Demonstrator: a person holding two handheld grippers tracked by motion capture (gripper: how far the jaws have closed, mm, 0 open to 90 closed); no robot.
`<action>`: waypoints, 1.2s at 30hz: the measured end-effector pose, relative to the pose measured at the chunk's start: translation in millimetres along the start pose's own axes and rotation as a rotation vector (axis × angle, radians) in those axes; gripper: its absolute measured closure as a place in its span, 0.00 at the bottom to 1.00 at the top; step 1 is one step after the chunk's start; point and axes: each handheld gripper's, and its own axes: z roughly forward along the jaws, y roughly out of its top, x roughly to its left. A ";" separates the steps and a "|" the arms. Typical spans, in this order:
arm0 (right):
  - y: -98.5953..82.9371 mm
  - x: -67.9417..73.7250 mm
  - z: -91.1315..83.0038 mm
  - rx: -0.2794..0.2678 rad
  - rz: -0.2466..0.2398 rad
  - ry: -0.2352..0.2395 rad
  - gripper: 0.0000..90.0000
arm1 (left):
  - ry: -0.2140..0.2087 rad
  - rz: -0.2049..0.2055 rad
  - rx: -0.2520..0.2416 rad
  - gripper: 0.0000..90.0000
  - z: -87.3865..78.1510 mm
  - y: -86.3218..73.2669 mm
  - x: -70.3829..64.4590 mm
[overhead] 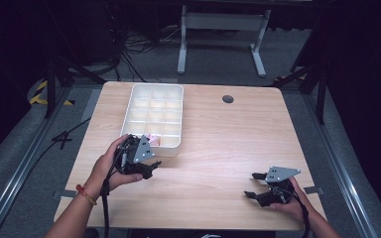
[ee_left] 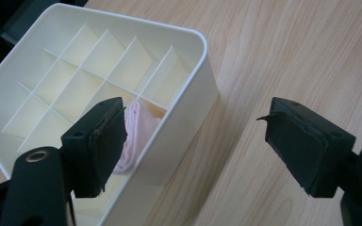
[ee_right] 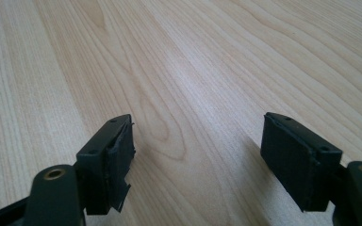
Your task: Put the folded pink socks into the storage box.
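My left tool (overhead: pixel 146 161) sits at about 9 o'clock on the worktop (overhead: pixel 218 144), right against the near corner of the white divided tray (overhead: pixel 134 106). In the left gripper view its jaws are spread wide with nothing between them: one pad hangs over the tray's corner compartment and the other over bare wood outside the tray wall (ee_left: pixel 188 117). My left hand (overhead: pixel 110 166) wraps the tool's body from the 8 o'clock side, with a red band on that wrist.

A small pink folded cloth (ee_left: pixel 136 134) lies in the tray's corner compartment nearest me, just beyond the left-hand pad and partly hidden by it. In the high view a bit of pink (overhead: pixel 154 138) shows in that same near compartment, beside the grey plate on the tool. The other compartments that I can see look pale and bare.

My right tool (overhead: pixel 257 184) is at about 4 o'clock on the worktop, well apart from the tray, and my right hand (overhead: pixel 292 201) holds it low over the wood. Its jaws are also spread wide, pinching nothing, with plain wood grain (ee_right: pixel 193 94) between and beyond them.

A dark round grommet (overhead: pixel 227 98) sits near the far edge of the worktop at about 12 o'clock.
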 end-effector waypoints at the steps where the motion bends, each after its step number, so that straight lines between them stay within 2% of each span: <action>1: 0.0 -0.1 0.0 0.000 0.001 0.001 0.30 | 0.000 -0.004 -0.001 0.24 -0.2 -2.7 -1.0; 8: 0.0 -0.1 -0.3 0.001 0.001 0.001 0.30 | -0.001 0.005 0.018 0.23 1.4 -17.0 -7.0; 9: 0.0 -0.2 -0.3 0.000 0.001 0.002 0.30 | -0.011 0.003 0.032 0.23 3.5 -22.1 -9.9; 13: -0.1 0.0 -0.3 0.001 0.000 0.000 0.30 | -0.022 -0.006 0.036 0.23 7.2 -30.0 -13.2; 15: -0.1 -0.1 -0.3 0.001 -0.001 0.000 0.30 | -0.040 -0.024 0.045 0.23 11.2 -37.8 -16.2; 19: -0.1 -0.1 -0.4 0.001 -0.001 0.000 0.30 | -0.052 -0.042 0.075 0.23 17.8 -46.7 -20.4; 21: -0.1 -0.1 -0.3 0.001 -0.001 0.000 0.30 | -0.057 -0.050 0.073 0.23 19.7 -50.8 -21.1; 25: -0.1 -0.1 -0.3 0.002 -0.002 -0.001 0.30 | -0.105 -0.097 0.084 0.23 25.9 -63.7 -21.1; 29: -0.1 -0.1 -0.3 0.002 -0.002 -0.001 0.30 | -0.123 -0.115 0.076 0.23 28.6 -70.8 -21.2; 32: -0.1 -0.4 -0.4 0.002 -0.001 0.002 0.30 | -0.168 -0.160 0.064 0.23 30.5 -81.3 -20.5; 33: -0.1 -0.4 -0.4 0.002 -0.001 0.002 0.30 | -0.168 -0.160 0.064 0.23 30.5 -81.3 -20.5; 35: -0.1 -0.2 -0.3 0.001 0.000 0.001 0.30 | -0.195 -0.179 0.064 0.23 32.1 -87.4 -19.9; 36: -0.1 -0.3 -0.3 0.001 -0.001 0.001 0.30 | -0.194 -0.204 0.063 0.23 33.4 -91.6 -19.6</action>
